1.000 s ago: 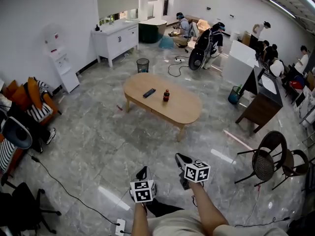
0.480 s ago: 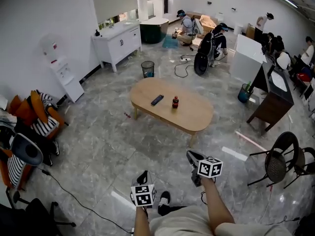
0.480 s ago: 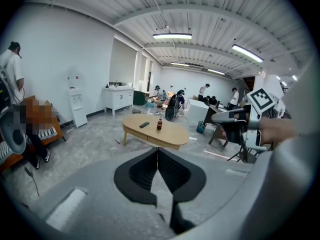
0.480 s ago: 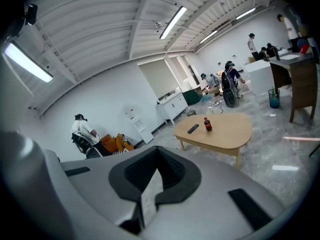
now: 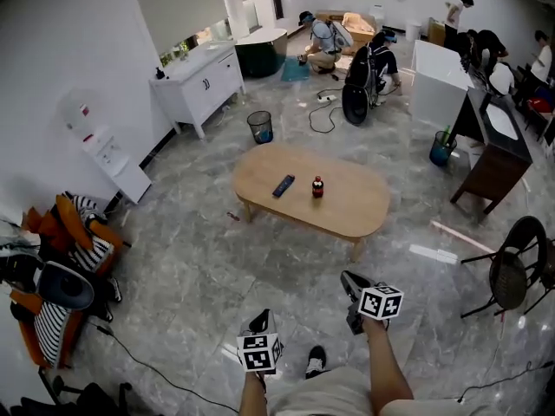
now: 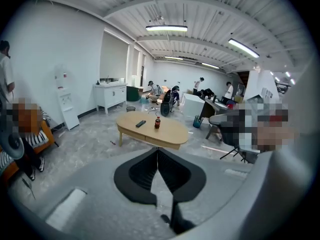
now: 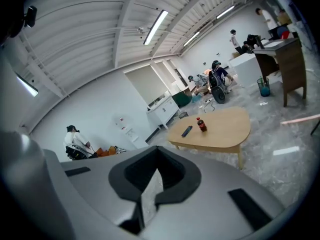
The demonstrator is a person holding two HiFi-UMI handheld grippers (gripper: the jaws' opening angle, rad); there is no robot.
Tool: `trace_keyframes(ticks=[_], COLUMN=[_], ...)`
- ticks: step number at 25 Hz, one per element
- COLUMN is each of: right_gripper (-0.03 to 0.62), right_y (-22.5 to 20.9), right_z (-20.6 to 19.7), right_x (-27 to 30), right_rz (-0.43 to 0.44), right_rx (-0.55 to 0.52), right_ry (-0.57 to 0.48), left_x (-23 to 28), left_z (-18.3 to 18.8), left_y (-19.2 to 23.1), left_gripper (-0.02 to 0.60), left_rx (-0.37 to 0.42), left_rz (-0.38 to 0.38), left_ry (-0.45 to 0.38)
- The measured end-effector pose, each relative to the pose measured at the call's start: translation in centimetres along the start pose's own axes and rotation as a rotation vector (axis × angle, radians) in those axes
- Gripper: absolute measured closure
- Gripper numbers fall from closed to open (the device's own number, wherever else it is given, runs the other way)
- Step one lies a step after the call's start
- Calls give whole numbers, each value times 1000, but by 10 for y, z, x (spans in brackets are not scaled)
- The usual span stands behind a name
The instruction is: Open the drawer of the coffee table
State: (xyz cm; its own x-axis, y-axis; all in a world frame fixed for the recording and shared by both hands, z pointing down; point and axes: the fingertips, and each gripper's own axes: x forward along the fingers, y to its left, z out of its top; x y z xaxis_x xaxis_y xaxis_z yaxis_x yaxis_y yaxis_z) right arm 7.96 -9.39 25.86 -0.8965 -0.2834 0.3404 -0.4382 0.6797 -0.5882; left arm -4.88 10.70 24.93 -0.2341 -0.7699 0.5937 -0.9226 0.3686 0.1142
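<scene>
On coffee table (image 5: 357,203), bottle (image 5: 317,187) label unreadable

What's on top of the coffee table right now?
On the coffee table lie a dark remote and, beside it, a small upright bottle. The drawer is shut, so its inside is hidden.

right gripper (image 7: 156,170): jaws together, nothing between | wooden coffee table (image 7: 225,128): beyond the jaws, drawer front flush | tabletop: dark soda bottle (image 7: 201,124) upright, remote control (image 7: 186,131) near it
</scene>
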Motion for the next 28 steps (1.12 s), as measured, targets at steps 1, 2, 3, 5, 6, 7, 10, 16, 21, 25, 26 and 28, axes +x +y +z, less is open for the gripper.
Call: trace_keyframes(ticks=[1,2,3,5,6,7,10,16,21,25,26,28], right_gripper=[579,579,579,579,579,579,579,579,579,579,579,579], right_y=[0,0,0,-5,-8,-10,-19,-31,-51,-56,-56,-58], right_z=[-2,-5,-8,-10,-11,-12,-8,-5,6,21,24,30], right_x=[3,5,6,5,4,1,-4,1,20,46,54,71], right_rz=[0,-1,-9,-50,-76,-99,-151,-242,-366,-458,-480,-522], right_rx=[-5,-25,-54,-106,-120,-129,-133,-100,-14,12,8,2], right_ry=[3,7,11,12,10,8,-2,-18,-99,-129,-128,-126], left_x=[5,11,17,28,33,36,51,85,129,170,180,201], left_z=[1,2,4,7,9,11,21,40,63,94,103,119], left_y=[1,2,2,1,1,0,-5,-3,18,55,66,89], left_gripper=[571,571,571,571,571,571,571,571,571,571,571,571], left_rx=[-15,-26,-28,-18,-16,-16,0,36,112,145,153,170], left_rz=[-8,-14,-17,-22,-29,-38,-71,-158,-254,-298,-306,-324], left_ry=[2,2,3,6,8,8,-2,1,16,58,66,73])
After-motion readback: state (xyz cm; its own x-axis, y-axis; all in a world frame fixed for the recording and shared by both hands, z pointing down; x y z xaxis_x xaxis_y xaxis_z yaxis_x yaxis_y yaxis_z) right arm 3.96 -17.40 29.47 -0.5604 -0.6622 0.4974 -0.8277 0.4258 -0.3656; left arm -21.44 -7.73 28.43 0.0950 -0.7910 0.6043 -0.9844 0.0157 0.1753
